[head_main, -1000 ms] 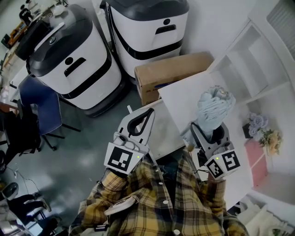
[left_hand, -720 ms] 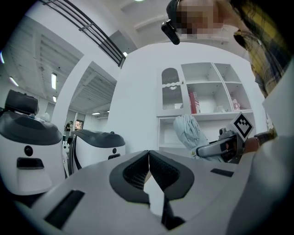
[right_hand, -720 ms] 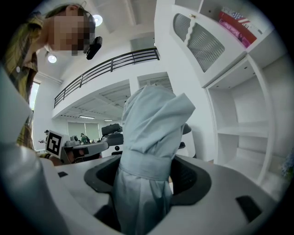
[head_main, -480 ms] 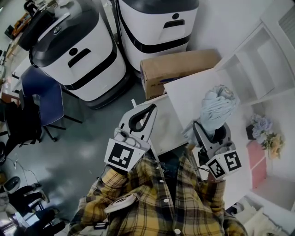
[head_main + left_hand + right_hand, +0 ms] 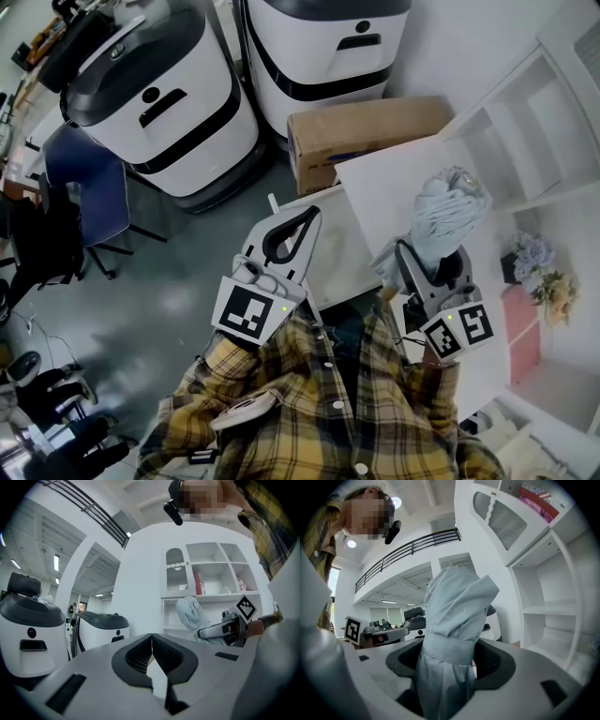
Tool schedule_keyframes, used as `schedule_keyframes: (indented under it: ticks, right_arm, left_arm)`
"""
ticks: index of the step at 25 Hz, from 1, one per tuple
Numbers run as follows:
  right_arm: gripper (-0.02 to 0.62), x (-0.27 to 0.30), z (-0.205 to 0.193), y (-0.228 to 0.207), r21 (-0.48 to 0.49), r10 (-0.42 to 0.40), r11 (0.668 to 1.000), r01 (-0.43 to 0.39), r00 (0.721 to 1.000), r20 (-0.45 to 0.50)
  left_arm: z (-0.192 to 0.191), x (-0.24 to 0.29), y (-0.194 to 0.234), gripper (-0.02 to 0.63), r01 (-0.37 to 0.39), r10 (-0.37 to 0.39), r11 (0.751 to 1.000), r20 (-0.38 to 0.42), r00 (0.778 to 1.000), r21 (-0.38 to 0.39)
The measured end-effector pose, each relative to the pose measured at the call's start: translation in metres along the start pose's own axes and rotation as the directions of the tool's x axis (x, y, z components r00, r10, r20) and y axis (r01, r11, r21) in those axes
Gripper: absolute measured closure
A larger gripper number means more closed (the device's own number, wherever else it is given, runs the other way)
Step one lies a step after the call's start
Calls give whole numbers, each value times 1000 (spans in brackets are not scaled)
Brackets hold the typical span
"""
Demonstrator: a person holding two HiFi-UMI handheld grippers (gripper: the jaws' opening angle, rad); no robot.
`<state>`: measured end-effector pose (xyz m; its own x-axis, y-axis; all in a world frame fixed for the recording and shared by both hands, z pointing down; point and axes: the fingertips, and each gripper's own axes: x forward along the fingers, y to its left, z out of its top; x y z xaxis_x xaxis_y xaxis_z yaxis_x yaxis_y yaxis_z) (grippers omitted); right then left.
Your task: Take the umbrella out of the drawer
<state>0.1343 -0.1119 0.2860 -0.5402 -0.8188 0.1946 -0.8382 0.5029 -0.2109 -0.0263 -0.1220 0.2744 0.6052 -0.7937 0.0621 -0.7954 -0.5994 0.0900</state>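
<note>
The right hand-held gripper (image 5: 437, 264) is gripping the folded umbrella (image 5: 448, 214). In the right gripper view its jaws are standing wide apart, and the dark pads are pressing on the bundle from both sides, just below the strap that is wrapping round the pale blue-grey fabric (image 5: 454, 606). The umbrella is running out past the jaw tips and tilting upward. Its bunched end is pointing toward the white shelf unit (image 5: 525, 122).

The left hand-held gripper (image 5: 307, 217) is holding nothing. In the left gripper view its jaws (image 5: 151, 637) are meeting at the tips and nothing is lying between them. It is hovering beside the right one, apart from the umbrella.

In the head view the umbrella is hanging over a white surface (image 5: 384, 183), and a lower white panel (image 5: 342, 267) is lying between the two grippers. This may be the drawer, though the view is not settling that.

A cardboard box (image 5: 366, 136) is standing on the floor behind the surface. Two white-and-black machines (image 5: 159, 112) are standing beyond it. Plaid sleeves (image 5: 309, 394) are filling the lower edge.
</note>
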Motion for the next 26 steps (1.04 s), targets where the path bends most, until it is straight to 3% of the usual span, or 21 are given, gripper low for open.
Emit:
schedule_keyframes:
  ticks: [26]
  right_arm:
    - [265,13,-4,6,9,49,999,-49,999,3]
  left_arm:
    - [-4,3,4,586,-21,21,1000,-14,1000,8]
